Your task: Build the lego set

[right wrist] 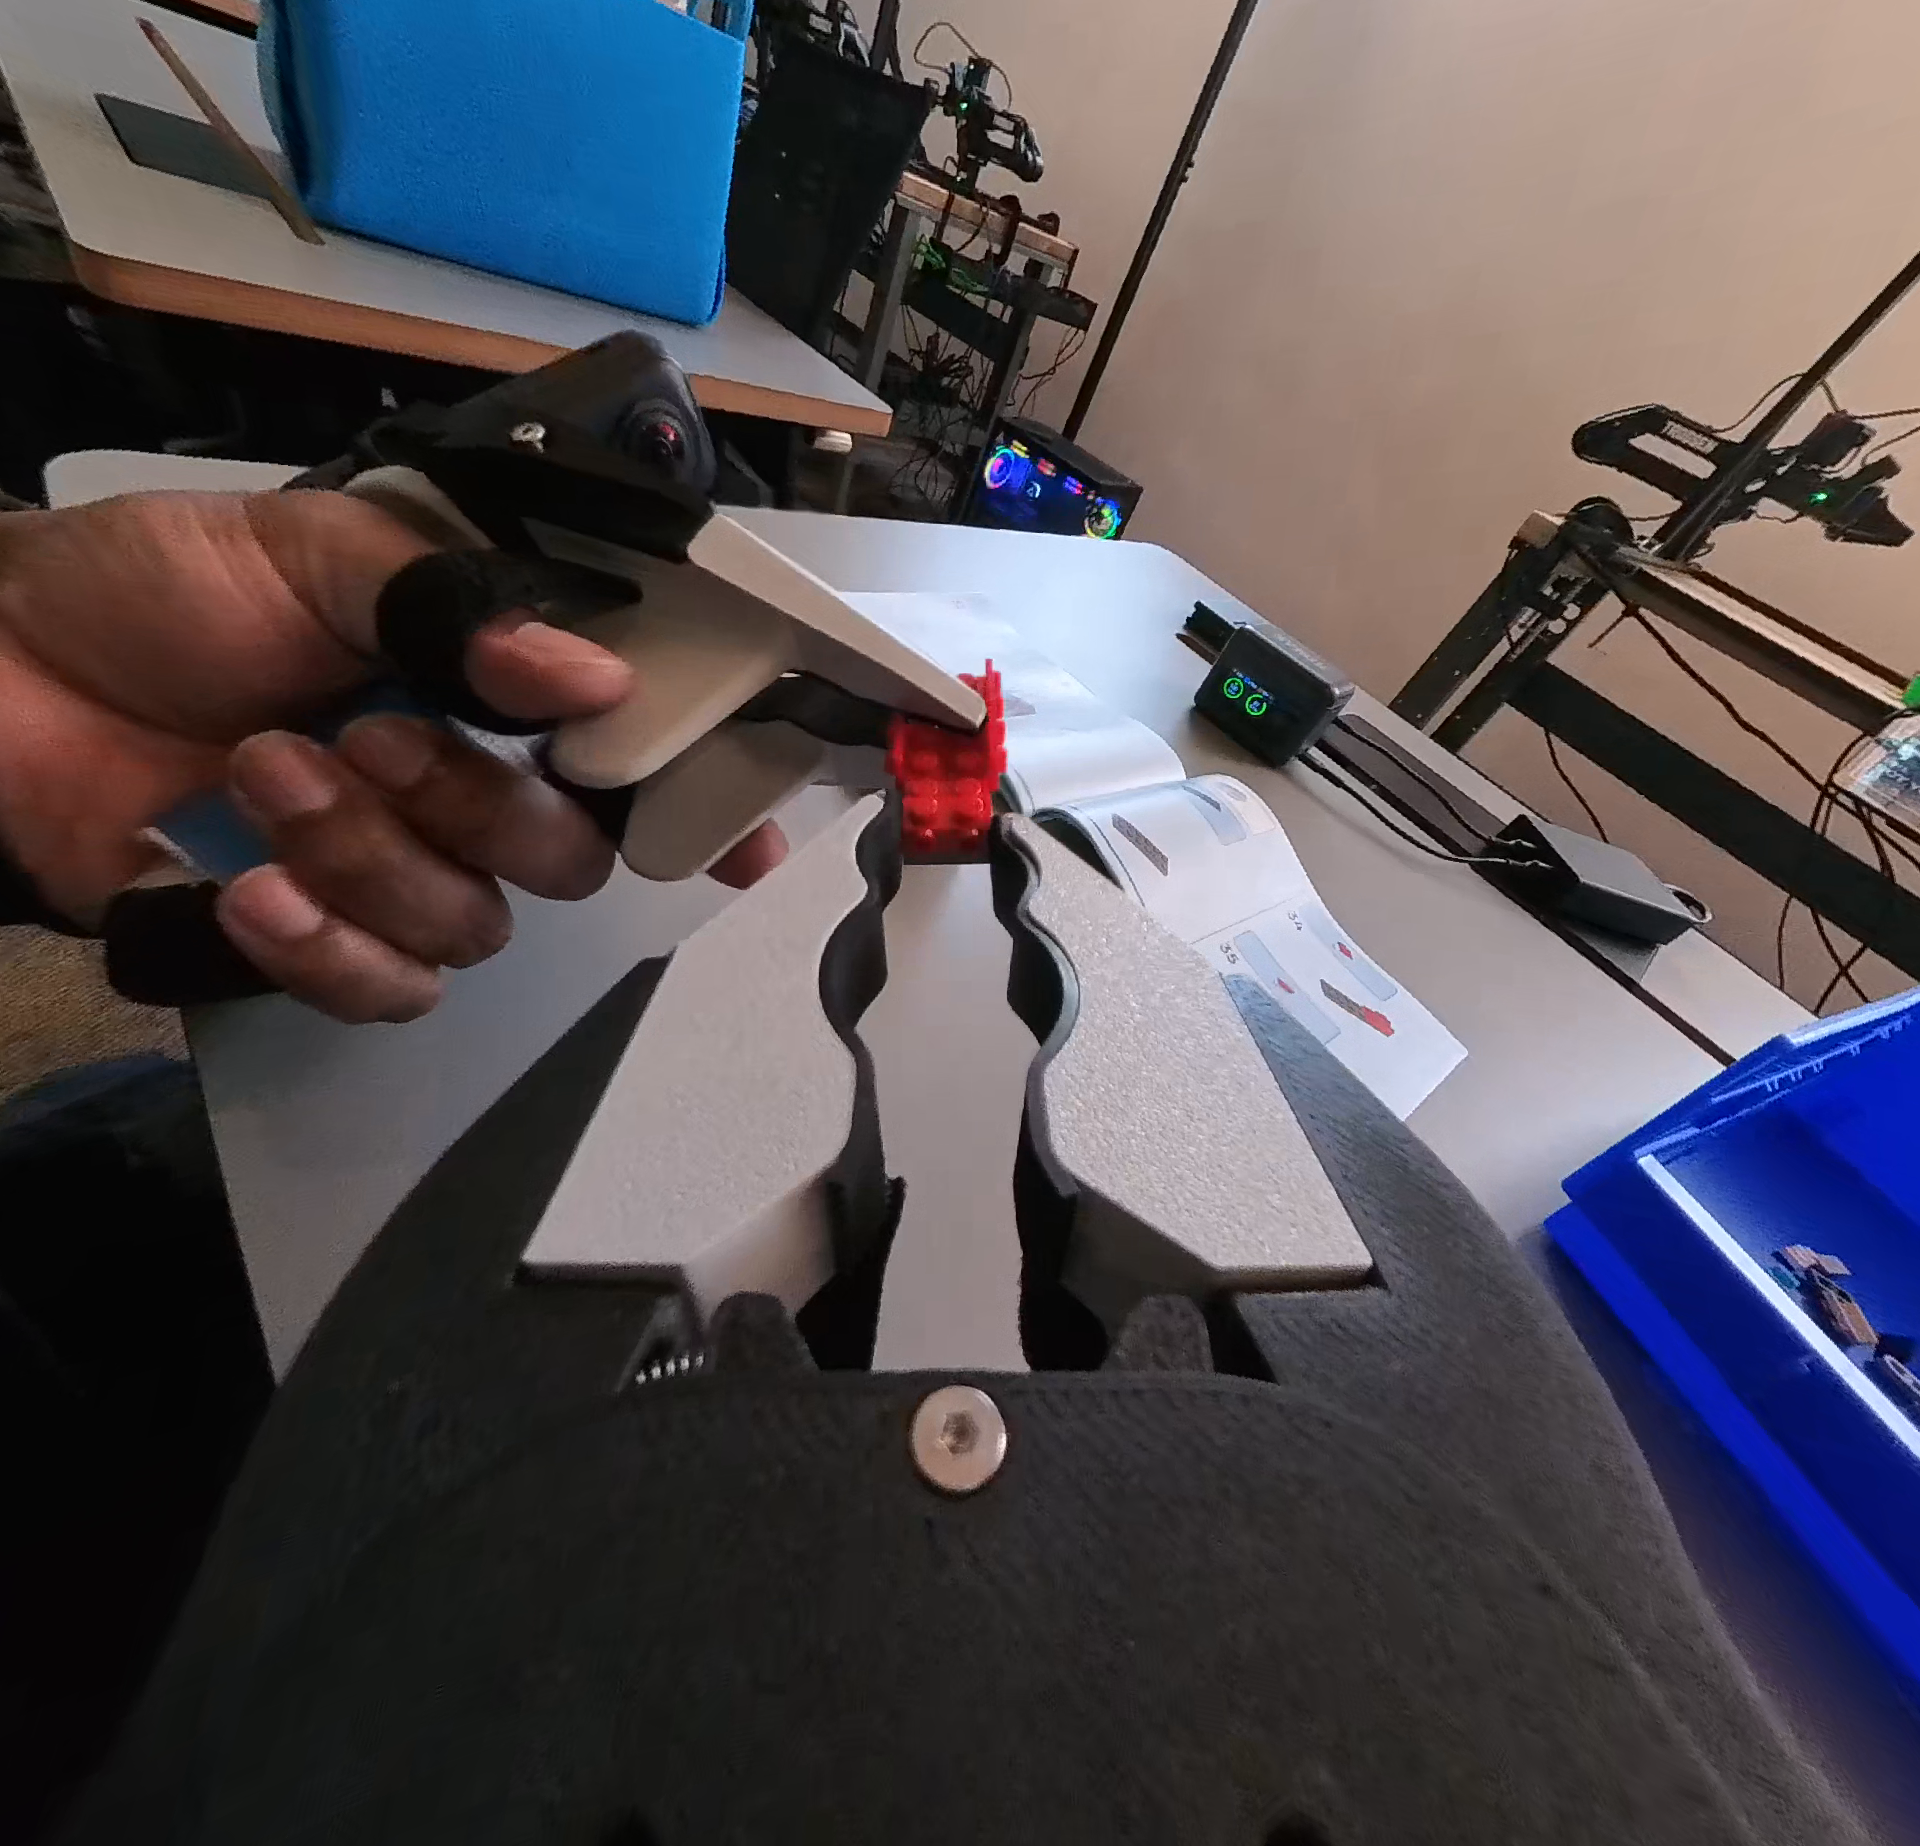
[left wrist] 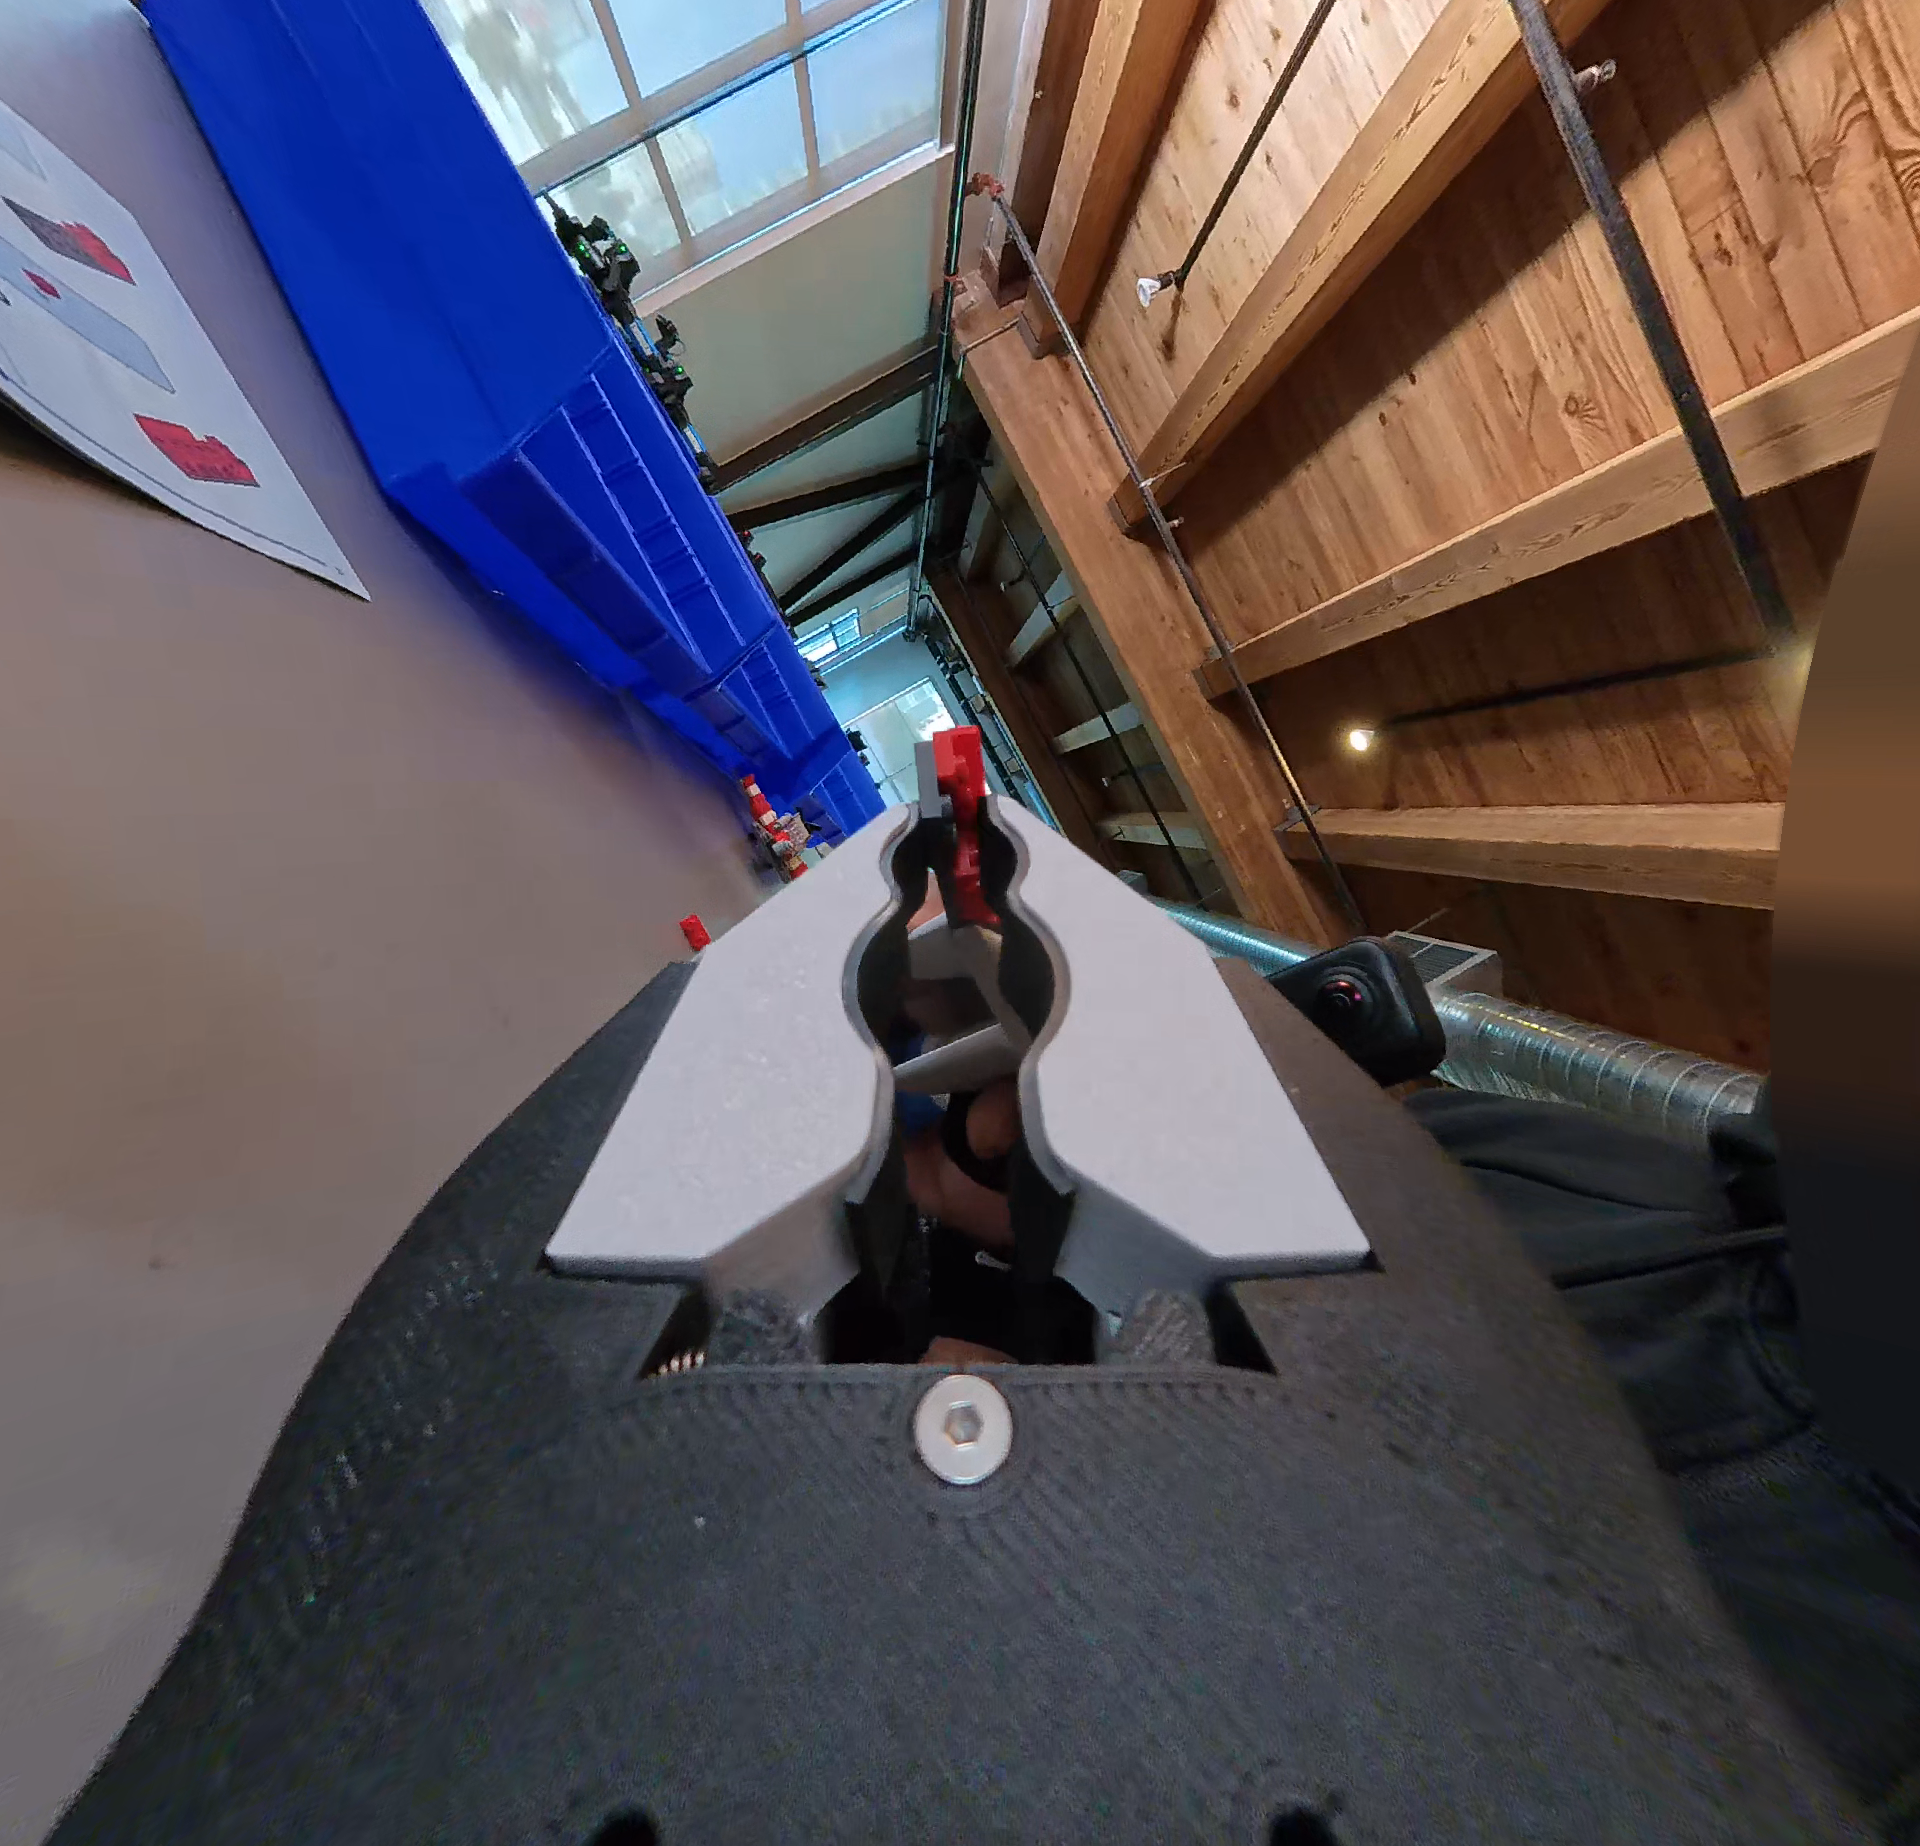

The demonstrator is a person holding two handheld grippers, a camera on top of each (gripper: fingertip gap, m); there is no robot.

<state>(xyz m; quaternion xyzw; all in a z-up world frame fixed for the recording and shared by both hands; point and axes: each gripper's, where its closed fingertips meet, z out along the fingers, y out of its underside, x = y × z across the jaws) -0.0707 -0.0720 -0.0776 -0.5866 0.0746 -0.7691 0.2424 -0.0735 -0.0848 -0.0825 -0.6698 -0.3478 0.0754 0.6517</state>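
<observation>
Fingers (right wrist: 343, 861) of a person's hand wrap the left claw (right wrist: 961, 721) at the left of the right wrist view; its tips pinch the red lego assembly (right wrist: 948, 788), held in the air above the counter (right wrist: 1143, 570). In its own view the left claw (left wrist: 954, 820) is clamped on the same red and grey assembly (left wrist: 961, 830). The right claw (right wrist: 940, 840) is spread, tips on either side of the assembly's lower end. Farther right lie an open instruction booklet (right wrist: 1247, 861) and a blue bin (right wrist: 1766, 1225).
</observation>
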